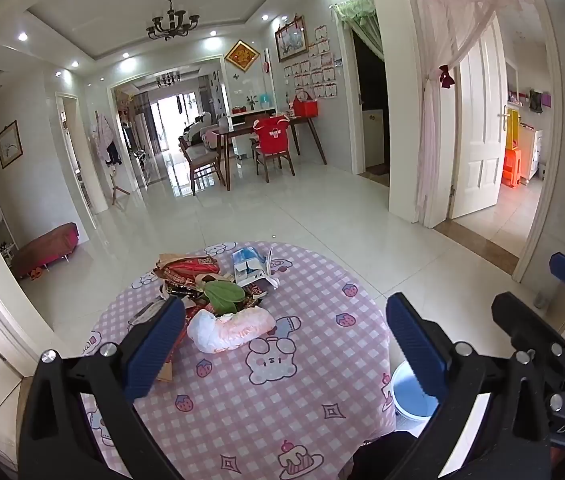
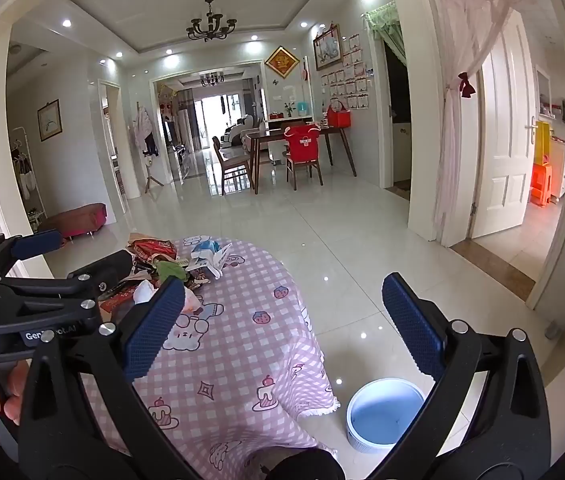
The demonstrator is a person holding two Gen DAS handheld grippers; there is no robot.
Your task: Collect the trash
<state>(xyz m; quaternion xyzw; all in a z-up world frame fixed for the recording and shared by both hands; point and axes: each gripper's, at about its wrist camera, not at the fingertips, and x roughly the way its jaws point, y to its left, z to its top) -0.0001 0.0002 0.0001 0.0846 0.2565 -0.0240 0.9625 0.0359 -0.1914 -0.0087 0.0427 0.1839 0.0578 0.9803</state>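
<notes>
Pink-checked table (image 1: 266, 400) carries trash pile (image 1: 218, 296) ahead of my left tongs (image 1: 286, 344), spread, empty. Right tongs (image 2: 282, 328) spread, empty; pile far left. Blue bin (image 2: 382, 412) on floor below.

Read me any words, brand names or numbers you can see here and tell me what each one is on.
"Gen", then glare, then "ot.AI": left gripper body.
"UAS": right gripper body, partial.
Red wrappers, white carton, red chair cover, wall papers: print too small or blurred to read.
</notes>
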